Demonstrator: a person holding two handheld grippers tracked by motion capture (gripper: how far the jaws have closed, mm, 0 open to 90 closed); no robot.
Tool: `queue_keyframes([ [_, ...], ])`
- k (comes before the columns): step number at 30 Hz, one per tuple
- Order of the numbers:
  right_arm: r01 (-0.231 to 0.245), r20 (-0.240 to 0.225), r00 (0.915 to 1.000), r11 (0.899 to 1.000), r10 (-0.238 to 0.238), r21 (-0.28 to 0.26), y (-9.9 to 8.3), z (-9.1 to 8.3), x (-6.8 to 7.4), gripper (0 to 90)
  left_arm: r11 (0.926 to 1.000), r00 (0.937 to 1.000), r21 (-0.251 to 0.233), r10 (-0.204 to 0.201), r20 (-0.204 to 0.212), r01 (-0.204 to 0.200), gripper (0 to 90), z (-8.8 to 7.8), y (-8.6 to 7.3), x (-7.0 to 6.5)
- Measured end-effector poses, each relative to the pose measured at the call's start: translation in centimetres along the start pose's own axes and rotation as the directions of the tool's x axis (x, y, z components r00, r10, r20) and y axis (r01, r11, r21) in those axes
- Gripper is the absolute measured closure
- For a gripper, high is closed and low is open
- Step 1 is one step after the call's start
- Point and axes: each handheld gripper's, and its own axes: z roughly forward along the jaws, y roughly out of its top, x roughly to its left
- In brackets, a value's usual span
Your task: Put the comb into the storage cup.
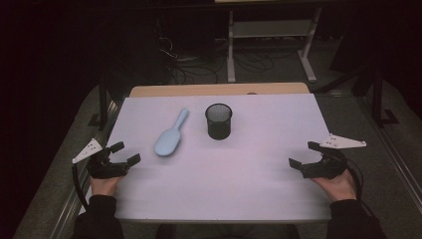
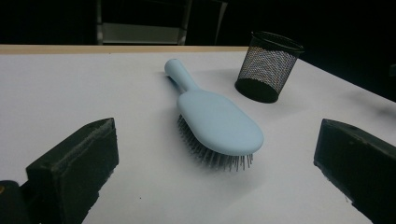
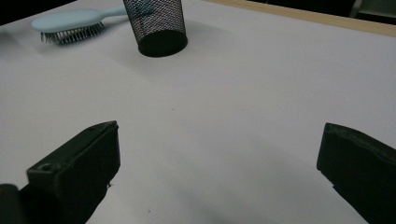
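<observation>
A: Item one, the table?

B: White top, wooden strip along the far edge. A person's hands come in from six o'clock in the high view, one gripper in each.

A: Item two, the left gripper?

B: At eight o'clock on the table, near the left edge. Jaws wide apart, nothing between them, pointing toward one o'clock. A grey three-cornered plate sits on top. In the left gripper view its two black jaws stand at the lower corners, with bare table between.

A: Item three, the right gripper?

B: At four o'clock, near the right edge. Jaws wide apart as well, empty, pointing toward ten o'clock. Same grey plate on top.

A: Item four, the hairbrush?

B: Pale blue, lying bristles down on the table at about eleven o'clock from centre. Head toward the person, handle slanting away toward one o'clock. It lies near the left gripper, at one o'clock from it, not touching. In the left gripper view the hairbrush lies straight ahead, between the lines of the two jaws but beyond their tips.

A: Item five, the mesh cup?

B: Black wire mesh, round, upright, open top. Stands just right of the brush handle, at three o'clock from it, apart. In the right gripper view the mesh cup shows at eleven o'clock, the hairbrush at its left.
</observation>
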Motion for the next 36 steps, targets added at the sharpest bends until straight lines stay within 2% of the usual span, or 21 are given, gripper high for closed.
queue_keyframes([
  [12, 0.000, 0.011, 0.9999, 1.000, 0.000, -0.012, -0.02, -0.36, 0.09, 0.0, 1.0000, 1.0000, 0.004, 0.001, 0.001, -0.001, 0.0, -0.04, 0.06, -0.11],
  [24, 0.004, 0.003, 1.0000, 1.000, -0.004, -0.009, -0.04, -0.37, 0.33, 0.0, 0.9998, 0.9999, 0.011, 0.013, -0.001, -0.013, 0.0, 0.01, 0.06, -0.42],
  [34, 0.013, -0.001, 0.9999, 1.000, -0.013, -0.003, -0.05, -0.31, 0.53, 0.0, 0.9997, 0.9999, 0.023, 0.012, 0.003, -0.013, 0.0, 0.29, 0.10, -0.16],
  [36, 0.015, -0.002, 0.9999, 1.000, -0.015, 0.002, -0.06, -0.25, 0.57, 0.0, 0.9997, 1.0000, 0.024, 0.002, 0.003, -0.002, 0.0, 0.47, 0.12, -0.05],
])
